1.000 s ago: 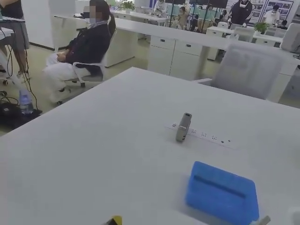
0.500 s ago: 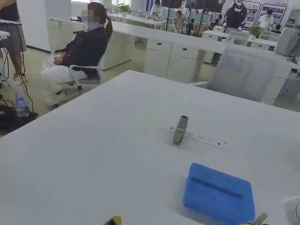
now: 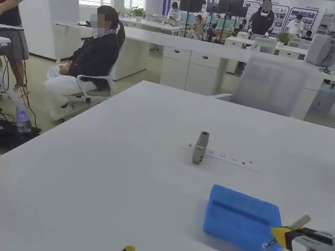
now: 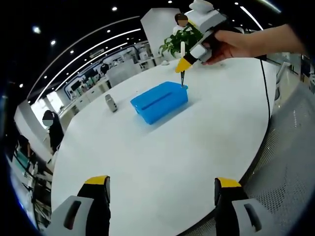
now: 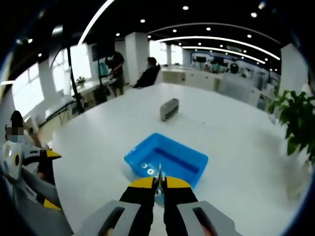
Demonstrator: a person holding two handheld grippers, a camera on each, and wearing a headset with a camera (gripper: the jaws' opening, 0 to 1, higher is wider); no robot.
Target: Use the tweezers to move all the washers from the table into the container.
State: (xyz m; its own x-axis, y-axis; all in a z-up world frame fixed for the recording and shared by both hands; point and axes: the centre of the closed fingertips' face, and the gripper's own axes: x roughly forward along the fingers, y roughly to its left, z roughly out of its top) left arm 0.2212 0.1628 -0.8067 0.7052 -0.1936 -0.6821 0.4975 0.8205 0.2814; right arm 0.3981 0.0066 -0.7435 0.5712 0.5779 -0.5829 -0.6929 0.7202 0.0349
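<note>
The blue container [image 5: 166, 160] stands on the white table, and small washers [image 5: 146, 168] lie on its floor near the front left corner. My right gripper [image 5: 158, 183] is shut on the thin tweezers [image 5: 159, 171], whose tip points down just over the container's near rim. In the head view the right gripper [image 3: 285, 238] is at the container's [image 3: 242, 217] near right corner. In the left gripper view the right gripper [image 4: 186, 63] holds the tweezers [image 4: 181, 78] above the container [image 4: 160, 101]. My left gripper [image 4: 162, 184] is open, holds nothing and hangs over the table's near edge.
A grey metal device [image 3: 200, 147] lies beyond the container beside a socket strip [image 3: 230, 157] set in the tabletop. A potted plant [image 5: 295, 118] stands to the right. A person sits on a chair [image 3: 97, 83] past the table's far left edge.
The head camera has tilted a little. My right gripper with the tweezers has come up into the head view at the container's near right corner.
</note>
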